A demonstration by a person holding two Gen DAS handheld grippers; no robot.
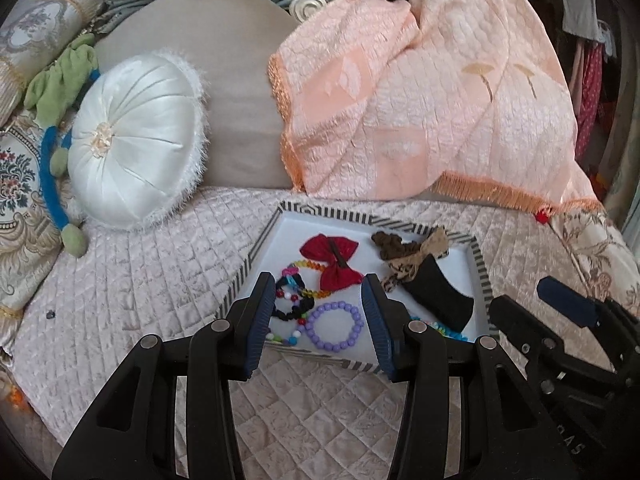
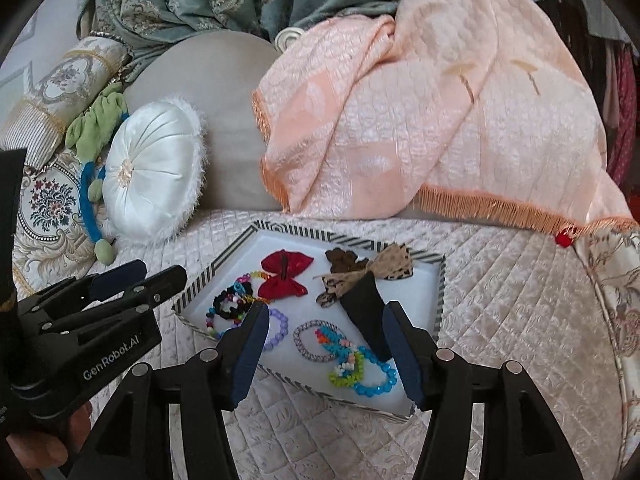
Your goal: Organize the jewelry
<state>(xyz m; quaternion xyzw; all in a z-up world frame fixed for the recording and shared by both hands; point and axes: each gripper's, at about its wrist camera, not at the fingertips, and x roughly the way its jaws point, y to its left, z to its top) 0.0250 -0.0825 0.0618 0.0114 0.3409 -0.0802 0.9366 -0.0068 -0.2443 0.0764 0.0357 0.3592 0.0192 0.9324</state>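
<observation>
A white tray with a striped rim [image 1: 344, 217] [image 2: 320, 236] lies on the quilted bed. It holds a red bow [image 1: 330, 262] [image 2: 282, 274], a purple bead bracelet [image 1: 335, 326] [image 2: 278, 330], a black bracelet with coloured beads [image 1: 290, 304] [image 2: 230, 306], a blue and green bead bracelet [image 2: 360, 368], a grey braided bracelet [image 2: 310, 340], a leopard-print bow [image 1: 416, 264] [image 2: 360, 274] and a black cone-shaped stand [image 1: 438, 298] [image 2: 366, 316]. My left gripper [image 1: 320, 316] is open above the tray's near left part. My right gripper [image 2: 326, 344] is open above the near right part. Both are empty.
A round white satin cushion [image 1: 136, 140] [image 2: 154, 174] leans at the left. A peach fringed blanket [image 1: 420, 92] [image 2: 420, 120] drapes over a beige pillow [image 1: 224, 80] behind the tray. A green and blue plush toy [image 1: 60, 92] lies far left. The quilted cover [image 1: 120, 300] surrounds the tray.
</observation>
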